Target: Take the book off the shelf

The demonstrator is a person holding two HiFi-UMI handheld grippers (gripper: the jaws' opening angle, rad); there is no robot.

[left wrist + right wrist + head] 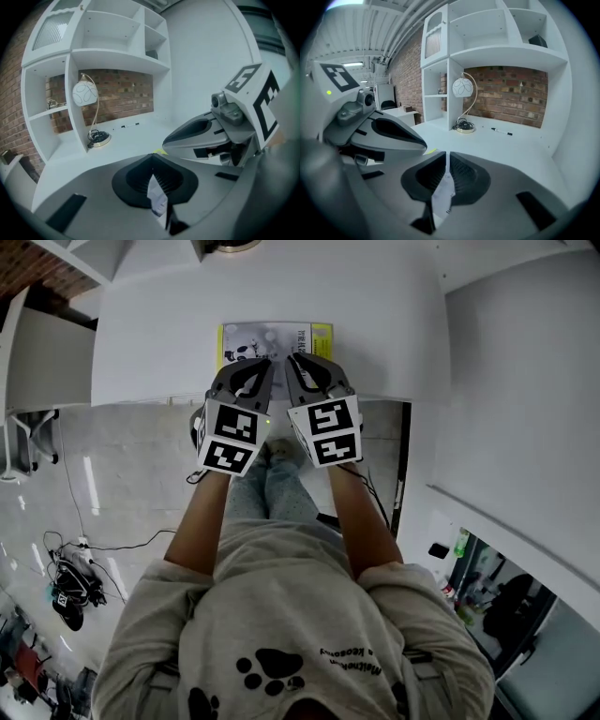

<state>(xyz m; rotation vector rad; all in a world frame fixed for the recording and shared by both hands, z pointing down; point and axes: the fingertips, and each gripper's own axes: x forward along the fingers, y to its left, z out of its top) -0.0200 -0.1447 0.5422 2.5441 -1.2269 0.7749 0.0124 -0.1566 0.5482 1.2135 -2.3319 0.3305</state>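
Book (272, 338): pale cover, yellow at its side edges. In the head view it sits face-up over the white desk (150, 343), close to the desk's near edge. I cannot tell whether it rests on the top or is lifted clear of it.

Left gripper (246, 371) and right gripper (309, 367) are side by side, almost touching, both at the book's near edge.
- Left gripper view: jaws pressed together, pinching a thin white sliver of the book (page or cover edge, print too small to read).
- Right gripper view: the same, with jaws closed on a pale sliver that has faint print.

Further back on the desk:
- A lamp (462, 87) with a round white shade and a curved stem. Its base is just beside an upright of the white shelf unit (440, 79).
- A pen (501, 132) lying near the brick wall (511, 96).
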